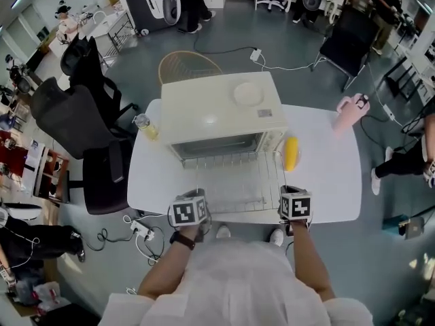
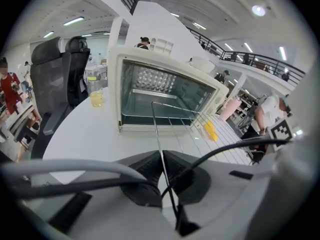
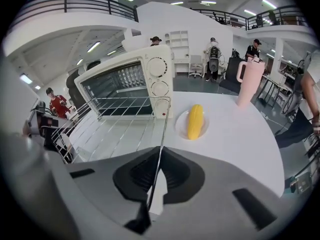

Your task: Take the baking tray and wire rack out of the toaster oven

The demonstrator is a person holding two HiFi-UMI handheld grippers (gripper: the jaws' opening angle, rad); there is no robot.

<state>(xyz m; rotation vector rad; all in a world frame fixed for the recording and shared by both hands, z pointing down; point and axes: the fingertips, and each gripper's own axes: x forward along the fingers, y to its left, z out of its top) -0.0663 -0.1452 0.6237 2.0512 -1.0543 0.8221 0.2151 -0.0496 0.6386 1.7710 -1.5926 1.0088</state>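
Clenched tight, the left gripper's (image 2: pixel 161 156) jaws pinch the left side rod of the silver wire rack (image 2: pixel 192 126), and the right gripper's (image 3: pixel 159 156) jaws are equally shut on the rack's right side rod. In the head view the left gripper (image 1: pixel 197 195) and right gripper (image 1: pixel 289 190) sit at the rack's two near corners. The wire rack (image 1: pixel 238 178) spans level between them above the white round table (image 1: pixel 326 182), its far edge at the open mouth of the cream toaster oven (image 1: pixel 217 111). Whether a baking tray sits inside the dim cavity cannot be told.

A yellow corn-shaped piece on a small white plate (image 1: pixel 291 153) lies just right of the rack. A pink handled tumbler (image 1: pixel 348 113) stands at the table's far right edge. A glass jar of yellowish liquid (image 1: pixel 145 126) stands just left of the oven.
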